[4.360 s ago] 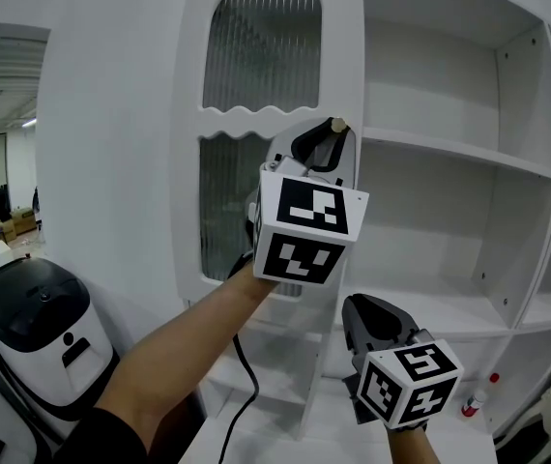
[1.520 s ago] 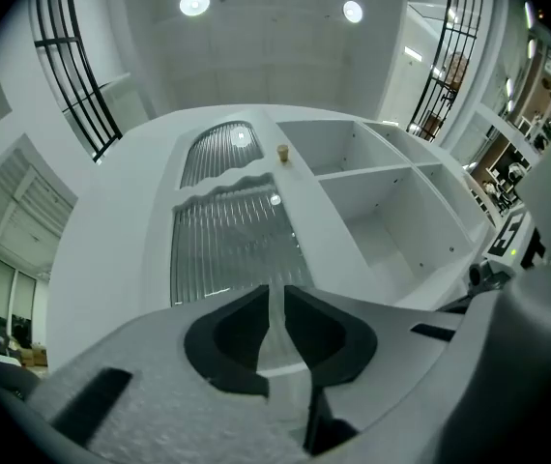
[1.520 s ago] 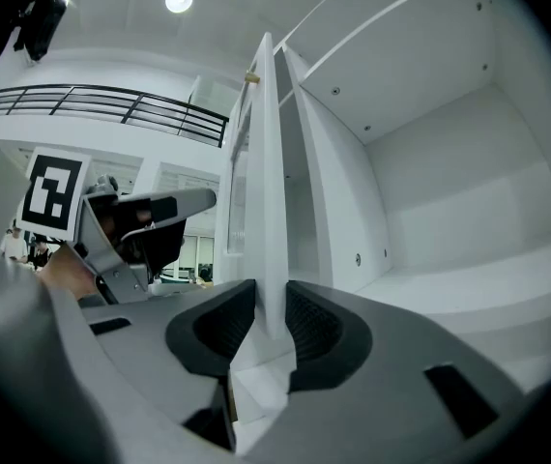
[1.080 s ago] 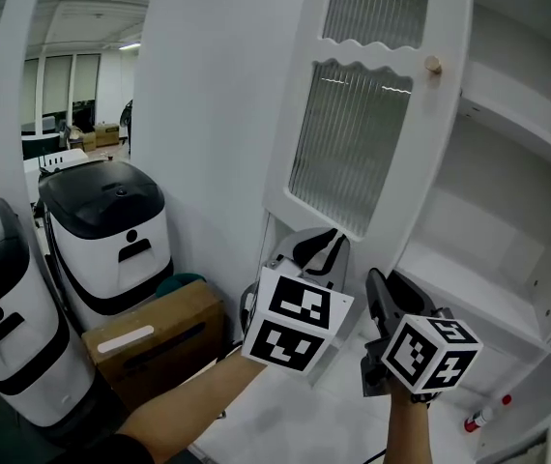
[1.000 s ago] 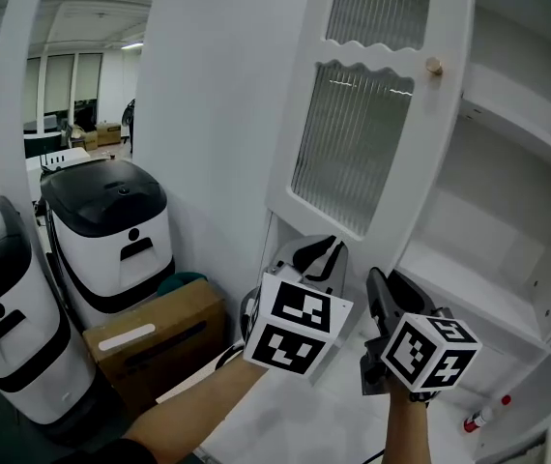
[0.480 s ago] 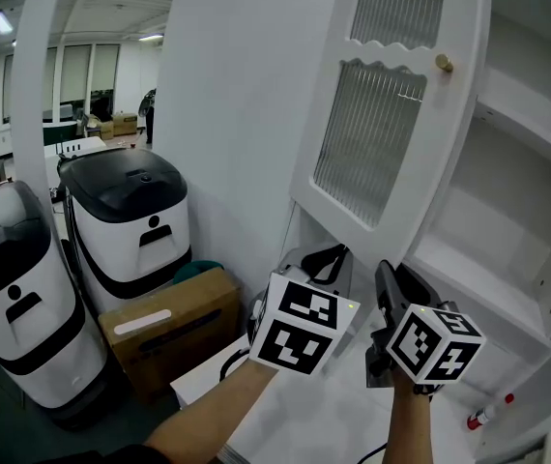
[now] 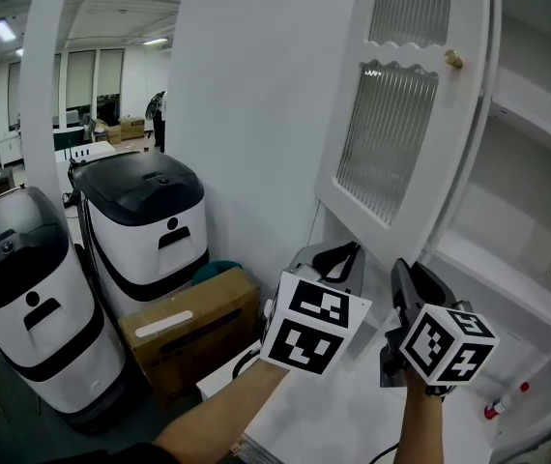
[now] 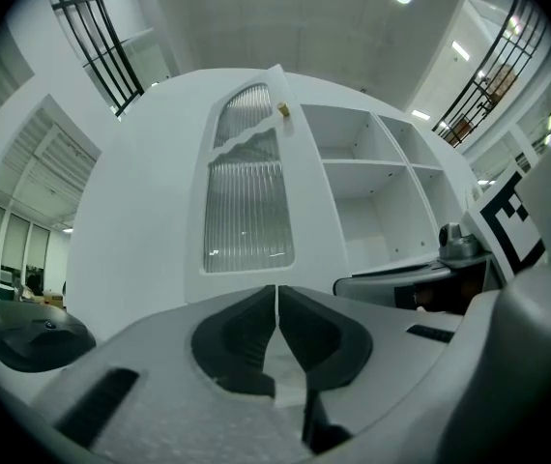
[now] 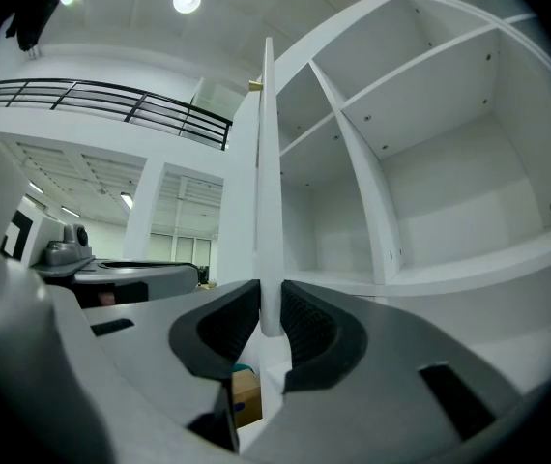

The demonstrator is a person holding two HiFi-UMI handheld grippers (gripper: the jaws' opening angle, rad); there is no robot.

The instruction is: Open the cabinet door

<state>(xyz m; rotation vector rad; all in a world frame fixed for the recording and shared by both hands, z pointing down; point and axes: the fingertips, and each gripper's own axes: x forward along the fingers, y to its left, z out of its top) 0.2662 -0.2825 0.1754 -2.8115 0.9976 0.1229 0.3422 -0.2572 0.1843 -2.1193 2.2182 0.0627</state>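
Bright, even, sharp; fisheye-bent, dark-vignetted edges.

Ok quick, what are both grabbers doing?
Left gripper: shut, just closed, nothing between its jaws.
Right gripper: open, jaws just closing, cabinet door edge in the gap, not pinched.

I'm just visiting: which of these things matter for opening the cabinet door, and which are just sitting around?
Part of the job:
cabinet door, already swung open; its small knob; the cabinet it hangs on.

Just lying about:
nearer black-lidded bin; farther black-lidded bin; cardboard box; small red-capped item low by the cabinet.
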